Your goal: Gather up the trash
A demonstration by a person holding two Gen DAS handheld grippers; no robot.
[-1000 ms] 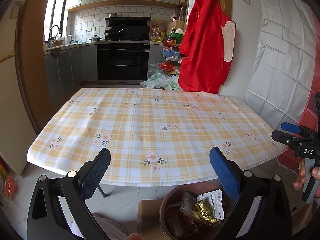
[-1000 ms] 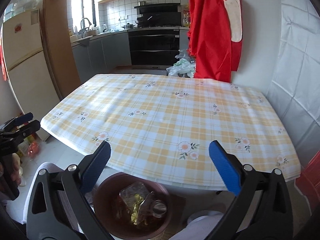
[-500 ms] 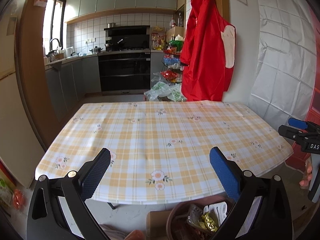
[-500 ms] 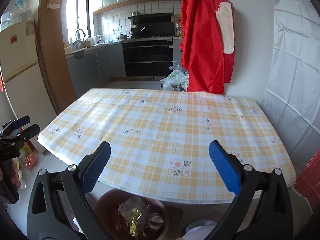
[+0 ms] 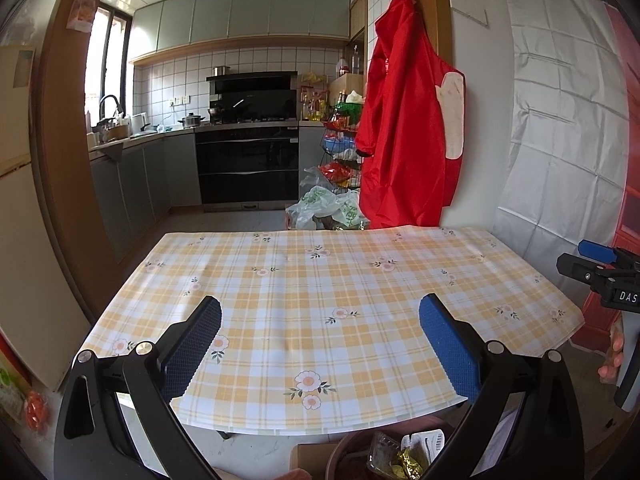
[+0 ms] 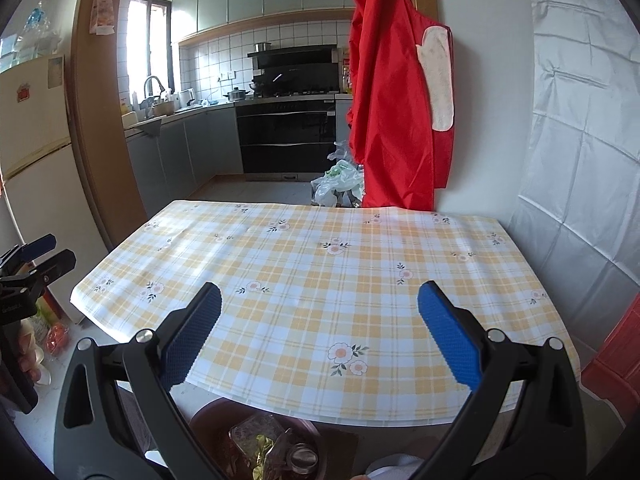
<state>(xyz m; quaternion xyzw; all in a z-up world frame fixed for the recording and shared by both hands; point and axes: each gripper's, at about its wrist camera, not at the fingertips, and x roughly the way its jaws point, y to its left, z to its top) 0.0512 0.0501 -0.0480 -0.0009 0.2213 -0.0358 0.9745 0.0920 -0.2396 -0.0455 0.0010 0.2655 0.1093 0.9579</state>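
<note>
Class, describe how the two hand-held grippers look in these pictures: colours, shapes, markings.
Each hand-held gripper, left and right, has black angular plastic arms with silver bolts, ending in blue textured pads. White lettering reading "DAS" marks the right one's body in the left wrist view.

The right gripper (image 6: 319, 308) hangs with its blue-padded jaws spread wide over the near edge of the table (image 6: 304, 264) in its yellow plaid cloth. At 6 o'clock, below that edge, a brown bin (image 6: 208, 420) holds wrappers (image 6: 260, 444). At 9 o'clock the left gripper (image 6: 38, 254) shows; a red apron (image 6: 392, 120) hangs at 1 o'clock.
</note>
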